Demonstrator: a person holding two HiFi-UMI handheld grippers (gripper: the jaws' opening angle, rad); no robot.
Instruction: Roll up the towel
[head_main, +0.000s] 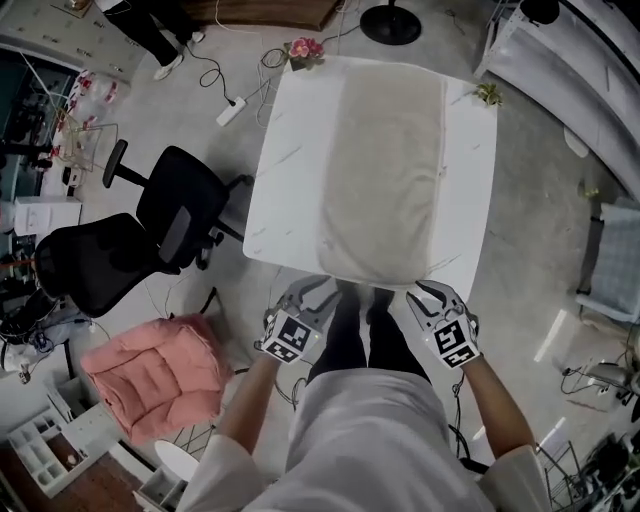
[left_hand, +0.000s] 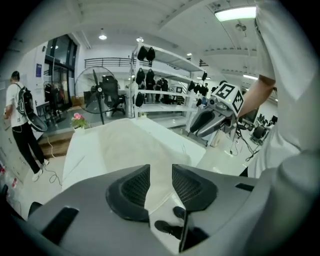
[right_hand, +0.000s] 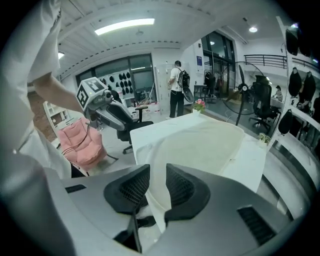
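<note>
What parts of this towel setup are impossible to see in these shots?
Near hanging edge of the towel: gripper views, mostly behind the left gripper and right gripper bodies.
Legs of the table: head view, under the tabletop.
Far-corner flowers: head view, too small for detail.

shirt (head_main: 370, 430): white, short-sleeved | trousers (head_main: 368, 345): dark | left claw (head_main: 318, 288), right claw (head_main: 428, 290): grey, black pads (left_hand: 135, 186), marker cubes (head_main: 292, 336)
</note>
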